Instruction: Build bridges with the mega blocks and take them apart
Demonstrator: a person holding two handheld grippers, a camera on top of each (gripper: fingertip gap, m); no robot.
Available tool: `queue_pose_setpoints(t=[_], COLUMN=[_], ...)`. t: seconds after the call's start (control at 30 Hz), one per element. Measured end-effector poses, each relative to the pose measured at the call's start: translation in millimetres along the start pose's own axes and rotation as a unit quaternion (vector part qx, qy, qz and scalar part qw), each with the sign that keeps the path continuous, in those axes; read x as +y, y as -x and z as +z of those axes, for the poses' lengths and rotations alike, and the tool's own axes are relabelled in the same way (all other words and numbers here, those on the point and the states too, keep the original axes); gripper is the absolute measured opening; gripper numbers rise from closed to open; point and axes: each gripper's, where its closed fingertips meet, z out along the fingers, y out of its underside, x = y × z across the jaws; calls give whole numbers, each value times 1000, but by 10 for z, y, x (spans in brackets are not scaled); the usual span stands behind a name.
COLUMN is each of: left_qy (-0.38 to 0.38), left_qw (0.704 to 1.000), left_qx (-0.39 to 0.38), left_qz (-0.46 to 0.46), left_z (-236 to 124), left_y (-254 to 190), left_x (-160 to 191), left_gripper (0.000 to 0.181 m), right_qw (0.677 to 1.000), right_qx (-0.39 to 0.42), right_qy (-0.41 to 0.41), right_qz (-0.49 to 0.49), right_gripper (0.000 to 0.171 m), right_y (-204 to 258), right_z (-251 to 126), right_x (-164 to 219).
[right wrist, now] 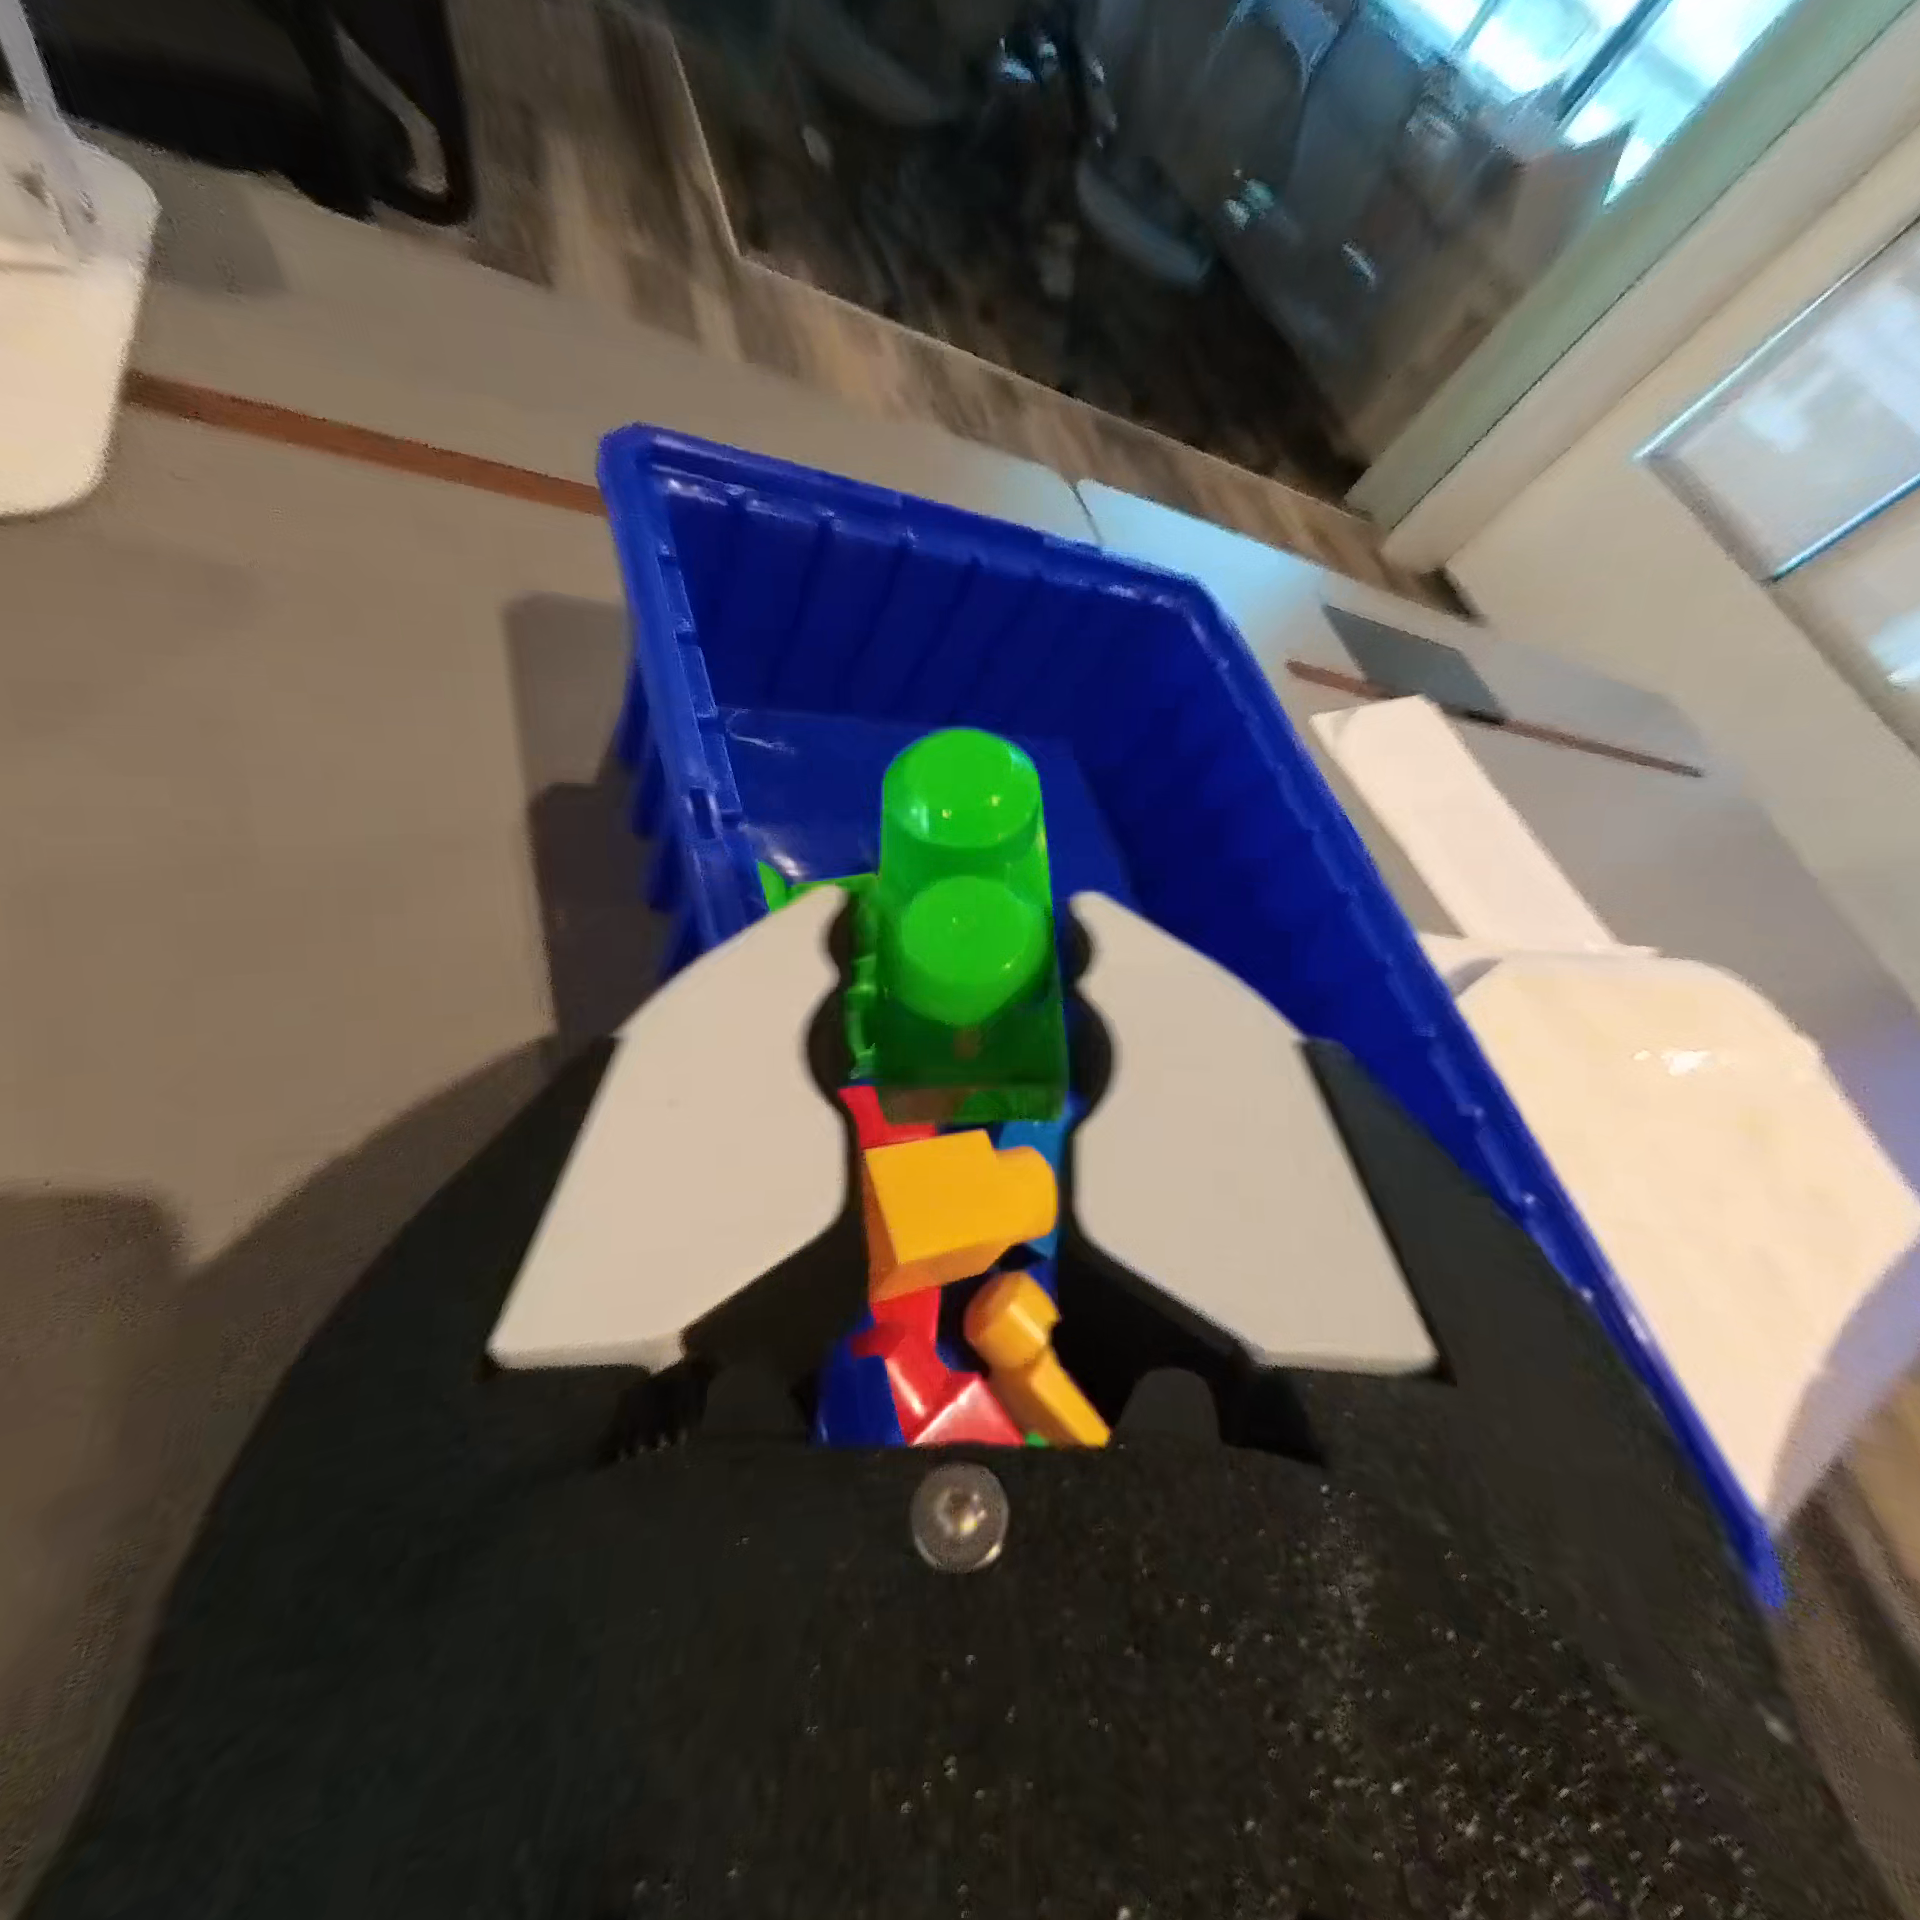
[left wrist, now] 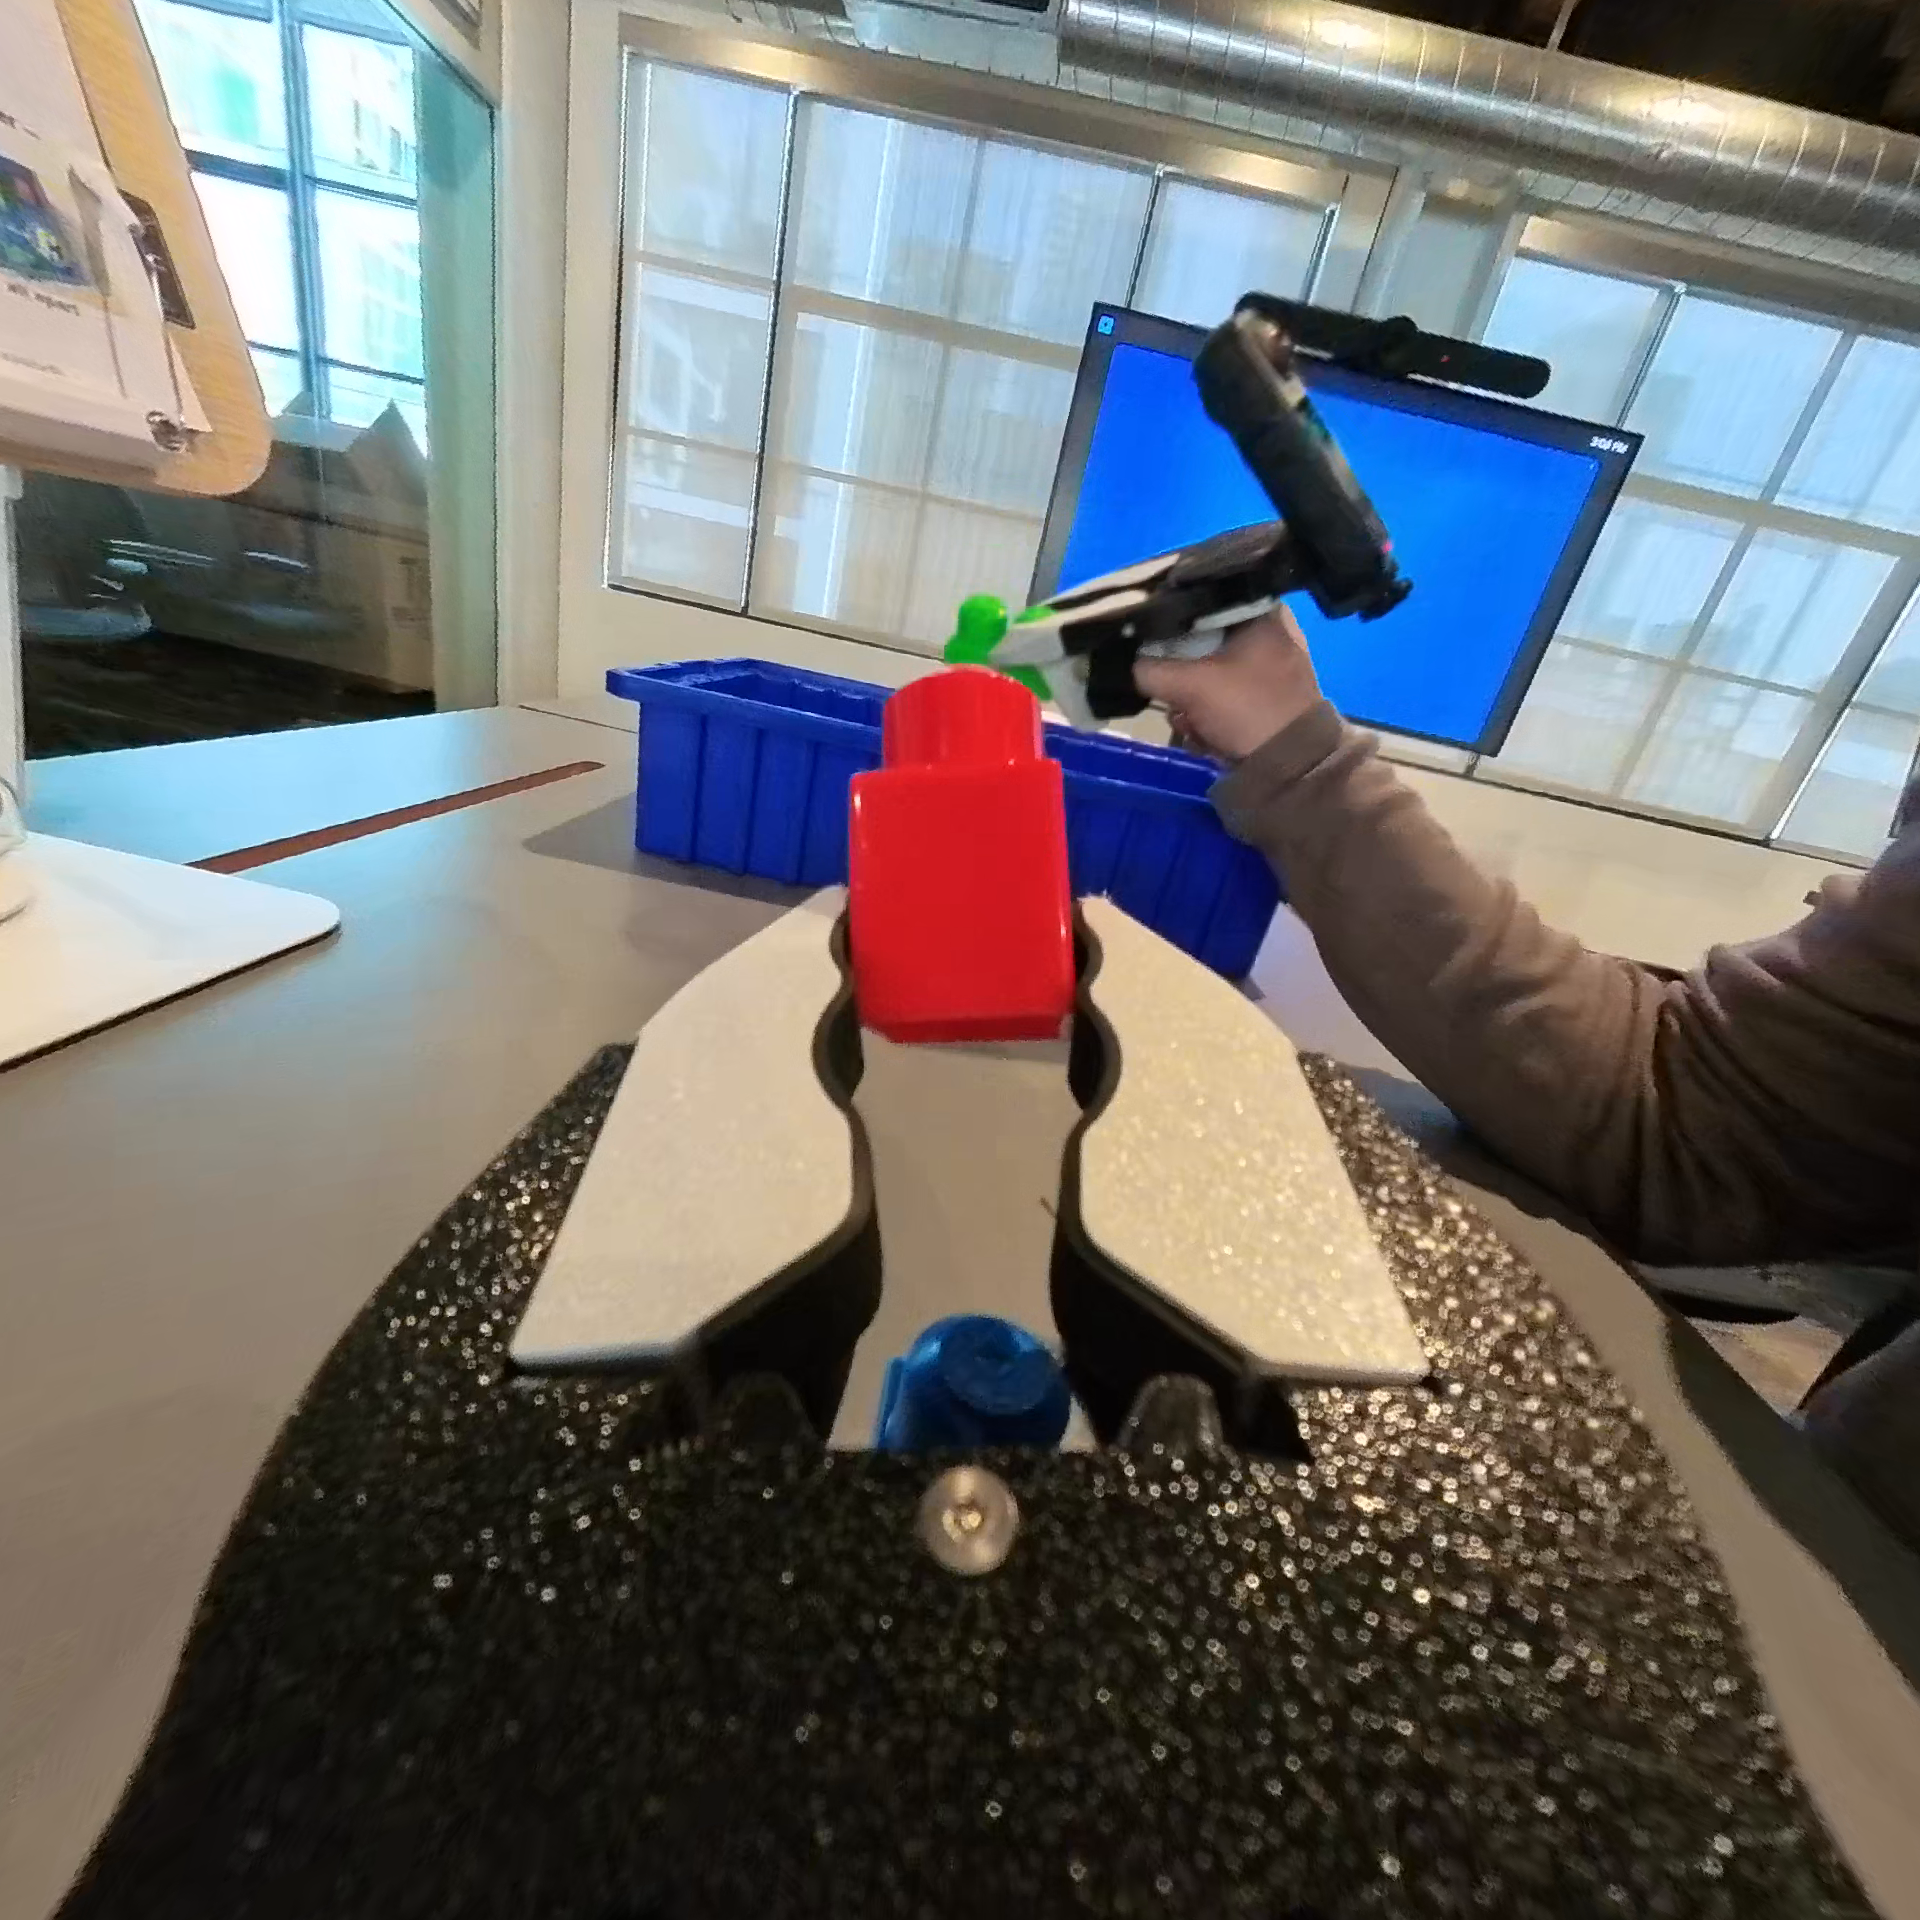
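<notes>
The left gripper (left wrist: 961, 966) is clamping a red block (left wrist: 956, 894) by its two flat sides, the single stud pointing up and away, above the grey table (left wrist: 436, 935) and in front of the near wall of the blue bin (left wrist: 727, 790). A blue block (left wrist: 977, 1392) is showing through the gap low between the fingers, lying close under the gripper; whether it is resting on the table I cannot tell.

The right gripper (right wrist: 956, 997) is closing on a green block (right wrist: 966, 935), a two-stud piece held across its narrow width, hanging over the open bin (right wrist: 1299, 748). Below it, in the near end of the bin, red and yellow blocks (right wrist: 956, 1216) are lying in a loose heap. In the left wrist view the right gripper (left wrist: 997, 649) is sitting above the bin's far right part, the green piece (left wrist: 977, 623) sticking out leftward.

These blocks are looking like hollow hard plastic: probably light, stiff and rather slick, so the flat side walls are the best place to squeeze, leaving the studs and the open underside free for mating. A pinch on the rounded stud would likely be slipping
</notes>
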Motion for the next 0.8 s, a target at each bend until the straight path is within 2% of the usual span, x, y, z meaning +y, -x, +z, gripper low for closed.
queue_pose_setpoints(t=[0.03,0.07,0.13,0.17,0.2,0.23,0.27,0.3,0.33,0.4,0.53,0.6,0.7,0.8], left_qy=[1,2,3,3,3,3,4,5,6,10,24,30,33,15], left_qw=[1000,1000,1000,1000,1000,1000,1000,1000,1000,999,998,998,998,999], left_qx=[0,1,3,5,7,10,14,18,22,30,49,55,53,35], left_qz=[1,2,2,3,3,5,7,8,9,9,9,13,14,5], left_z=[2,3,5,6,7,8,9,11,13,21,44,54,60,52], left_y=[-3,-6,-12,-18,-26,-37,-52,-68,-81,-103,-163,-184,-181,-121], left_x=[2,3,7,8,8,9,11,14,16,27,66,83,89,46], left_gripper=[36,36,36,36,36,36,37,37,37,37,37,38,38,47], right_qw=[1000,999,975,939,886,820,763,727,704,656,602,592,596,638], right_qx=[3,-18,-159,-262,-374,-484,-568,-623,-660,-717,-767,-776,-772,-721], right_qy=[-12,-37,-156,-221,-273,-304,-306,-286,-261,-237,-216,-204,-210,-265], right_qz=[-15,-20,-24,-18,-3,14,27,34,28,20,62,72,70,61], right_gripper=[63,73,69,60,52,50,49,52,56,51,40,32,29,28], right_y=[40,158,705,1055,1388,1676,1892,2078,2255,2549,2825,2876,2868,2721], right_z=[-6,-43,-284,-527,-830,-1150,-1377,-1489,-1538,-1646,-1740,-1747,-1726,-1628], right_x=[-46,-151,-532,-709,-841,-913,-926,-901,-842,-715,-639,-623,-612,-696])
